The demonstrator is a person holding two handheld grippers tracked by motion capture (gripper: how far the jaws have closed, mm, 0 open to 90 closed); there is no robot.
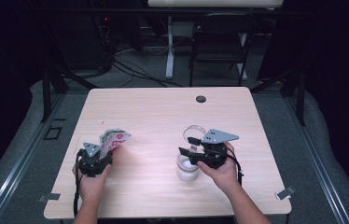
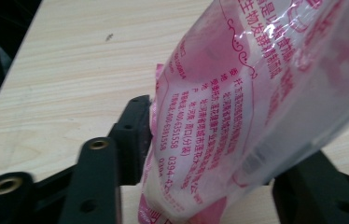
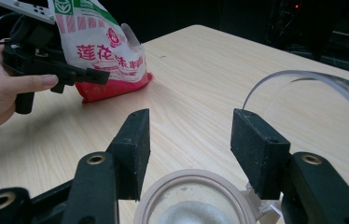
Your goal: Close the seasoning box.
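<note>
A pink and white printed bag [image 1: 115, 138] [image 2: 238, 107] stands tilted on the table's left side, and my left gripper [image 1: 103, 153] [image 2: 219, 154] is shut on its lower part. In the right gripper view the bag [image 3: 102, 46] and the left gripper [image 3: 81, 70] sit at upper left, held by a hand. A clear jar [image 1: 186, 169] [image 3: 196, 200] with white powder inside stands at right centre, its hinged clear lid [image 1: 194, 131] [image 3: 322, 88] swung open. My right gripper [image 1: 185, 145] [image 3: 191, 140] hovers open just above the jar's mouth, its pads [image 3: 133, 144] apart with nothing between them.
The light wood table [image 1: 163, 112] has a dark round grommet [image 1: 201, 99] near its far edge. Metal clips [image 1: 285, 192] stick out at the front corners. A black folding chair [image 1: 219, 42] and a white desk leg [image 1: 169, 46] stand beyond the table.
</note>
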